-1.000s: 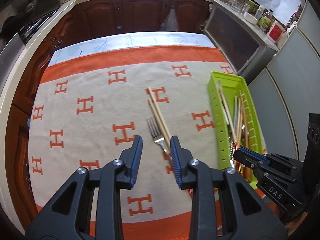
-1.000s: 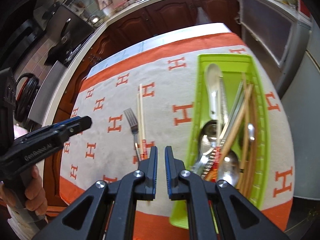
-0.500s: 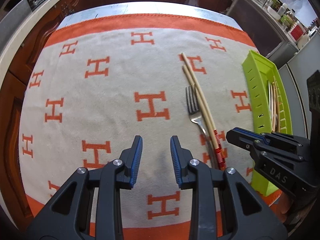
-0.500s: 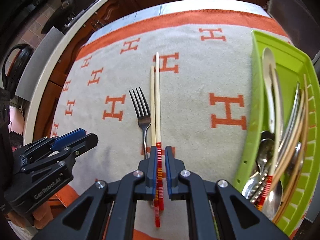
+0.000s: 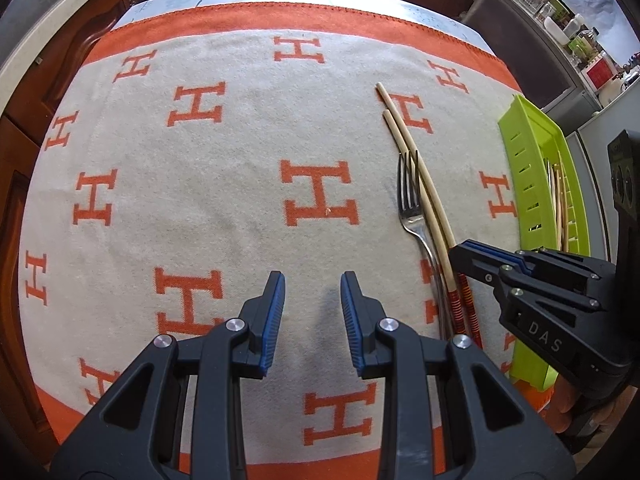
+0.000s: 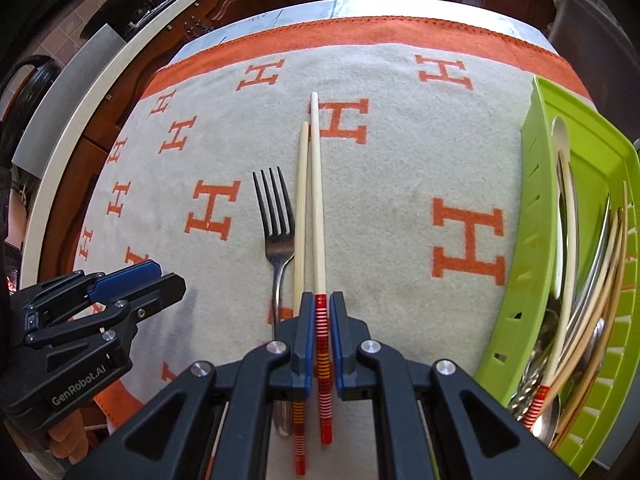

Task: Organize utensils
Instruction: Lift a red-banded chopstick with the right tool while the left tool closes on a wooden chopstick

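Note:
Two pale chopsticks (image 6: 314, 196) with red-striped handles lie side by side on the orange-and-cream cloth, a steel fork (image 6: 276, 232) just left of them. My right gripper (image 6: 320, 312) straddles the right chopstick's striped handle, its jaws nearly closed around it; a thin gap shows on each side. In the left wrist view the chopsticks (image 5: 424, 184) and fork (image 5: 412, 204) lie to the right, with the right gripper (image 5: 476, 260) over their handles. My left gripper (image 5: 312, 304) is open and empty above the cloth, left of the fork.
A lime green slotted tray (image 6: 536, 208) at the right holds spoons, chopsticks and other utensils; it also shows in the left wrist view (image 5: 528, 184). Kitchen counters and dark wood cabinets ring the table.
Both grippers have moved lower and closer to the cloth. The right gripper has advanced along the right chopstick so its handle now lies between the jaws. The left gripper has shifted left.

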### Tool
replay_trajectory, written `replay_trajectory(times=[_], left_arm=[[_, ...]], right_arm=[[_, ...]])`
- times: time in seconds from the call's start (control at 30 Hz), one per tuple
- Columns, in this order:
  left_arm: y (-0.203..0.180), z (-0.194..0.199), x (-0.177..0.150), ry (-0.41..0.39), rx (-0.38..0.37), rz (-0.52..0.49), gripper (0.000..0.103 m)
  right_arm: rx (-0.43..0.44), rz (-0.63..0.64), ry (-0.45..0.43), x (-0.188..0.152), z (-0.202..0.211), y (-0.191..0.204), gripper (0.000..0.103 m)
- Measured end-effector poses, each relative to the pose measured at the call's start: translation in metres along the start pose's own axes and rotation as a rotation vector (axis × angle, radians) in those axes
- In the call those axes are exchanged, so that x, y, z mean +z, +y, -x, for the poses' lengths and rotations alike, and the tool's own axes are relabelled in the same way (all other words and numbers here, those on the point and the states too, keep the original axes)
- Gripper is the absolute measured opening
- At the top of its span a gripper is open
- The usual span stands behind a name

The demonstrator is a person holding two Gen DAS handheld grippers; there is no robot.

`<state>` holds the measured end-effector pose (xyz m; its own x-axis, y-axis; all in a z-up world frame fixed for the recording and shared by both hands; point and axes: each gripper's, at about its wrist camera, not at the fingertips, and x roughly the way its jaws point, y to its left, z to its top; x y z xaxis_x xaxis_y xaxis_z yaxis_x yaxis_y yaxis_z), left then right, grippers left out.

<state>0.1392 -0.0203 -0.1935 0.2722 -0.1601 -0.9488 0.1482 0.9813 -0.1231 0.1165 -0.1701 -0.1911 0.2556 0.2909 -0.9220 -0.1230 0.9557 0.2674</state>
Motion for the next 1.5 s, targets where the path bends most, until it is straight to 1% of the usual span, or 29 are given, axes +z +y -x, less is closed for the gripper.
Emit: replay_trajectory(times=[0.2, 0.27, 0.3, 0.4, 0.5, 0.63, 0.73, 0.87, 0.93, 1.0, 1.13, 1.37, 1.5], left_arm=[[-0.006, 0.0, 0.002, 0.001, -0.008, -0.008, 0.026], [-0.009, 0.001, 0.004, -0.003, -0.007, -0.016, 0.026], [-0.011, 0.002, 0.005, -0.005, -0.007, -0.02, 0.026], [-0.015, 0.004, 0.007, -0.01, -0.009, -0.024, 0.026], [-0.019, 0.005, 0.01, -0.003, -0.015, -0.021, 0.026], [-0.026, 0.005, 0.017, 0.011, -0.019, -0.022, 0.026], [-0.033, 0.003, 0.024, 0.03, -0.046, -0.002, 0.025], [-0.049, 0.002, 0.032, 0.033, -0.064, -0.004, 0.025], [-0.059, 0.0, 0.034, 0.051, -0.067, -0.005, 0.025], [-0.066, -0.005, 0.035, 0.072, -0.072, -0.002, 0.021], [-0.076, -0.018, 0.036, 0.119, -0.082, 0.018, 0.017], [-0.081, -0.028, 0.034, 0.14, -0.05, 0.024, 0.017], [-0.085, -0.03, 0.034, 0.137, -0.044, 0.018, 0.017]], right_arm=[[-0.065, 0.057, -0.023, 0.002, -0.002, 0.01, 0.007], [-0.075, 0.073, -0.034, 0.001, -0.002, 0.012, 0.007], [-0.075, 0.077, -0.039, 0.001, -0.002, 0.011, 0.005], [-0.07, 0.065, -0.059, -0.001, 0.0, 0.008, 0.005], [-0.095, 0.049, -0.077, -0.004, 0.004, 0.005, 0.005], [-0.034, -0.029, -0.117, -0.007, 0.02, -0.013, 0.005], [0.014, -0.082, -0.145, -0.011, 0.036, -0.027, 0.005], [0.057, -0.141, -0.186, -0.019, 0.056, -0.041, 0.005], [0.081, -0.177, -0.208, -0.024, 0.067, -0.051, 0.005], [0.091, -0.207, -0.229, -0.029, 0.076, -0.059, 0.005], [0.097, -0.258, -0.266, -0.041, 0.092, -0.077, 0.005], [0.099, -0.299, -0.298, -0.054, 0.104, -0.092, 0.006], [0.103, -0.312, -0.305, -0.058, 0.106, -0.096, 0.006]])
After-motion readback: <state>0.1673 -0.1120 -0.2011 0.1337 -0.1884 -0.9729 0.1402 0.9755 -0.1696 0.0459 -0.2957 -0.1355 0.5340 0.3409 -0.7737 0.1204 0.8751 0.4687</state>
